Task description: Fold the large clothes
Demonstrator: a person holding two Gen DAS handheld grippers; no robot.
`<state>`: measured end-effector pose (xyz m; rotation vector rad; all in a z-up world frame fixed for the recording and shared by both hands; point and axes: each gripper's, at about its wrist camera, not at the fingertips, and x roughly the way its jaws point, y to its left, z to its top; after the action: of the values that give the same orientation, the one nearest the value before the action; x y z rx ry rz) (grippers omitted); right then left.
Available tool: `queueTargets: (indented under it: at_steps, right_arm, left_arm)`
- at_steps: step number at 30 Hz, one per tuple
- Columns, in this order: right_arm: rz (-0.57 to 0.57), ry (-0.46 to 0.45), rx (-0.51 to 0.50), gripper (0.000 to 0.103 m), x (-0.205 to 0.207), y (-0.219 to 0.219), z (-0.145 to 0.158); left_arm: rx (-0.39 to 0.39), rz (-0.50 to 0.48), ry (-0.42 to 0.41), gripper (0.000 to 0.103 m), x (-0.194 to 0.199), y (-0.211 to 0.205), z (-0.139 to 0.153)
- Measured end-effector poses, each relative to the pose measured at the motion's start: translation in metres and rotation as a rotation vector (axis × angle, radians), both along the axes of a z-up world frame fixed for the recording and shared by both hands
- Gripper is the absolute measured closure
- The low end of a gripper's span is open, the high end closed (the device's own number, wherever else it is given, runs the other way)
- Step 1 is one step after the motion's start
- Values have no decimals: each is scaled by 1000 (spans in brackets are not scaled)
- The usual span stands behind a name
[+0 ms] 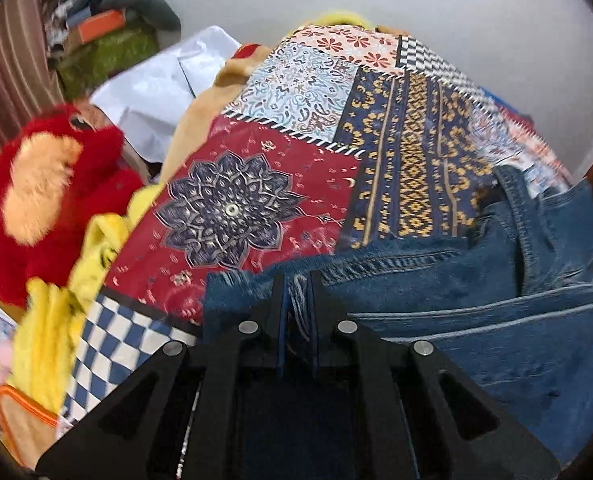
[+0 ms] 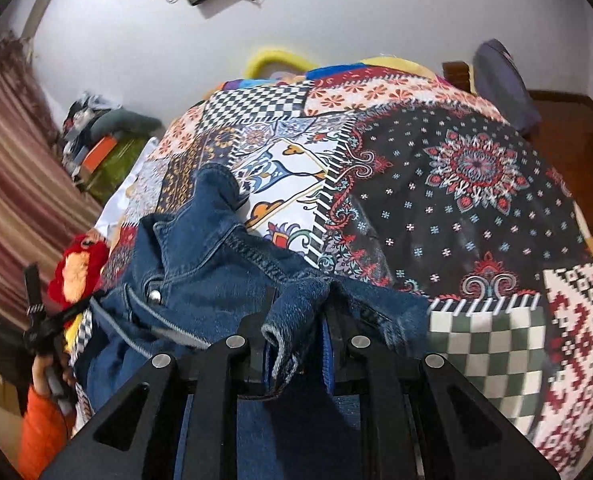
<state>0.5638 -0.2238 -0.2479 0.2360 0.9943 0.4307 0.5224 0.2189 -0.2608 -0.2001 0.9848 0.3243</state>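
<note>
A blue denim garment [image 1: 476, 292] lies bunched on a patchwork bedspread [image 1: 256, 200]. My left gripper [image 1: 298, 280] is shut on a frayed edge of the denim, which runs off to the right. In the right wrist view the denim [image 2: 200, 256] piles up to the left, with a metal snap button [image 2: 153, 295] showing. My right gripper [image 2: 296, 312] is shut on another folded edge of the denim; the fabric hides its fingertips. The left gripper [image 2: 36, 320] shows at the far left of the right wrist view, held by a hand in an orange sleeve.
A red and tan plush toy [image 1: 44, 200] and a yellow plush [image 1: 56, 320] lie at the bed's left edge. White sheets [image 1: 160, 92] and a cluttered pile [image 1: 108, 40] sit beyond. A striped curtain [image 2: 12, 184] hangs left. The bedspread [image 2: 456, 200] stretches right toward a wooden headboard [image 2: 560, 100].
</note>
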Motion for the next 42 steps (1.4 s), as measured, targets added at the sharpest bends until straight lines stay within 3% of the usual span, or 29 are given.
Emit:
queueTargets:
  at_steps: [3,4,6,8,10,12,14,16,19,22,26,28,30,33,36,38,42]
  right_arm:
    - [23,-23,-26,89,-8,-3,12]
    - [26,-24,-34,89,-11,-5,16]
    - [10,-25,-54,89,-15,-10,23]
    - [-18,-21,-10,89,-18,-21,30]
    - [-47,15,23,89,-18,-27,31]
    - [-56,55,-15,89,-16,-22,26]
    - [-34,68,-150,89,-11,-4,20]
    - [-36,56,-218,89,-11,8,15]
    - [-44,18,-292,89,-10,22,9]
    - [-47,17,-339,89,-6,30,3]
    - [-32,-1,-347,89,-5,31,-3]
    - [-32,-13,-310,89,-6,25,-4]
    - [-21,-2,-284,89,-5,20,-6]
    - [-18,22,-198,89,-2,6,-1]
    - [-27,68,-52,89,2,-15,8]
    - [-30,81,30,89,1,-25,14]
    - [0,60,56,89,-4,-27,27]
  left_arm:
    - [14,40,30,94,3,10,-4]
    - [32,69,50,100,3,15,-6]
    - [-13,79,54,100,1,27,-9]
    - [-75,75,42,100,-5,33,-3]
    - [-102,51,25,100,-11,30,7]
    - [-106,21,0,95,-21,26,23]
    - [-115,-12,-24,80,-30,21,40]
    - [-107,-44,-32,37,-36,14,50]
    - [-71,-125,-26,12,-39,-4,57]
    - [-36,-191,31,4,-30,-20,42]
    - [-54,-222,131,5,-8,-32,1]
    - [-65,-263,147,26,3,-39,-17]
    - [-91,-253,159,33,11,-46,-32]
    - [-21,-243,126,40,10,-54,-32]
    - [50,-195,119,71,1,-53,-28]
    - [70,-155,108,82,-5,-44,-24]
    - [73,-119,101,88,-9,-31,-16]
